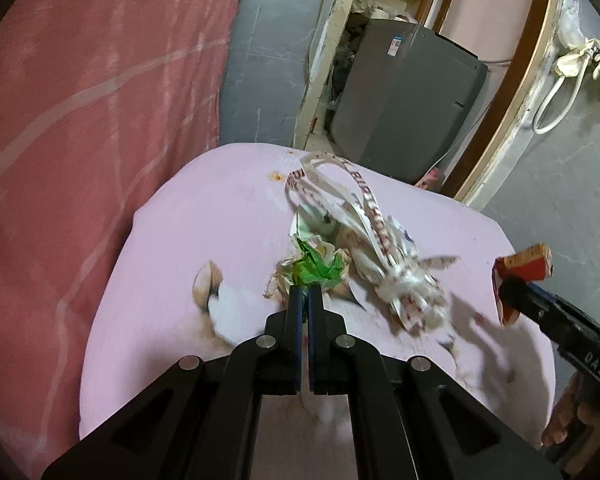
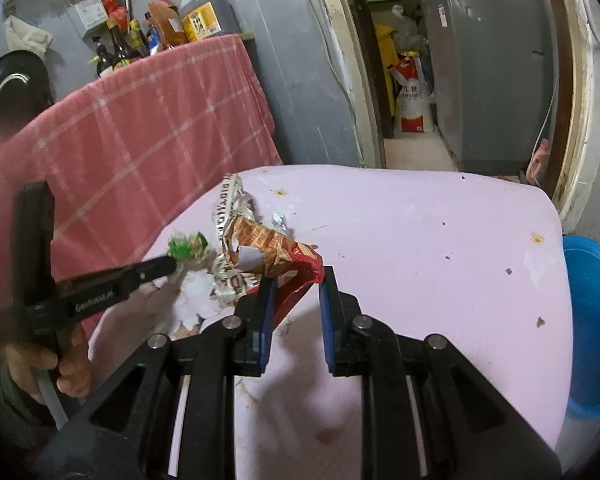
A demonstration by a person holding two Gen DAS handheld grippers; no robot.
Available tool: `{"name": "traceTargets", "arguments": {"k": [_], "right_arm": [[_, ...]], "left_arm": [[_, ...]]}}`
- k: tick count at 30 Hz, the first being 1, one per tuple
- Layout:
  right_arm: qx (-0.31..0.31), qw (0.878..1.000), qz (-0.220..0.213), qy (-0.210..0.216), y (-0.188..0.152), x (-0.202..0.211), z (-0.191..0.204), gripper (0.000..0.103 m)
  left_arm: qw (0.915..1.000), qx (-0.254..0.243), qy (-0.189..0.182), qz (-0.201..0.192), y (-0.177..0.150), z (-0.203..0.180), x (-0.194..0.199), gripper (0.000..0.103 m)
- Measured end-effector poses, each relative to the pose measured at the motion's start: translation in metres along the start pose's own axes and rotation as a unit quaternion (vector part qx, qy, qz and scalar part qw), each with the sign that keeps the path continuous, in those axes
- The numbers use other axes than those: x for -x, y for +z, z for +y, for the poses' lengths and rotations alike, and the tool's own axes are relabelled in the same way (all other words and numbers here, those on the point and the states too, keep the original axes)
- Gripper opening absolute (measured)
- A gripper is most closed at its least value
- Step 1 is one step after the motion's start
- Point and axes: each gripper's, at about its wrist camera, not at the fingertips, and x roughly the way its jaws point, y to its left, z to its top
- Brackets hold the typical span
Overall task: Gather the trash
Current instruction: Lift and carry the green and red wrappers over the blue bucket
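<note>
A pink worktop [image 1: 220,216] carries a heap of trash. The left gripper [image 1: 307,293] has its fingers clenched on a crumpled green-and-white wrapper [image 1: 314,266], beside a knotted bundle of white printed ribbon [image 1: 384,264]. The right gripper [image 2: 296,280] grasps a red and orange snack wrapper [image 2: 284,256], apparently raised just off the surface. A blue basin [image 2: 592,320] sits beside the worktop's right edge.
</note>
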Motion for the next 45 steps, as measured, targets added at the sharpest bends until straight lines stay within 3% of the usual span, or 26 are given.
{"name": "traceTargets", "arguments": {"k": [6, 16, 22, 28, 39, 45], "right_arm": [[-0.002, 0.999, -0.037, -0.001, -0.002, 0.025, 0.004, 0.021], [0.007, 0.989, -0.144, -0.045, 0.01, 0.1, -0.001, 0.021], [0.013, 0.974, -0.206, -0.088, 0.02, 0.149, -0.011, 0.021], [0.016, 0.958, -0.25, -0.14, 0.022, 0.193, -0.035, 0.021], [0.006, 0.933, -0.287, -0.219, 0.014, 0.248, -0.09, 0.021], [-0.01, 0.926, -0.286, -0.244, 0.007, 0.259, -0.119, 0.021]], "left_arm": [[0.9996, -0.009, -0.01, -0.024, -0.007, -0.02, 0.023, 0.0], [0.9916, -0.046, -0.05, -0.11, 0.01, -0.08, 0.068, 0.0], [0.9795, -0.052, -0.091, -0.172, 0.03, -0.125, 0.089, 0.0], [0.9615, -0.082, -0.13, -0.228, 0.041, -0.179, 0.103, 0.0], [0.9396, -0.127, -0.202, -0.245, 0.044, -0.277, 0.086, 0.0], [0.9368, -0.146, -0.218, -0.231, 0.044, -0.312, 0.064, 0.0]]}}
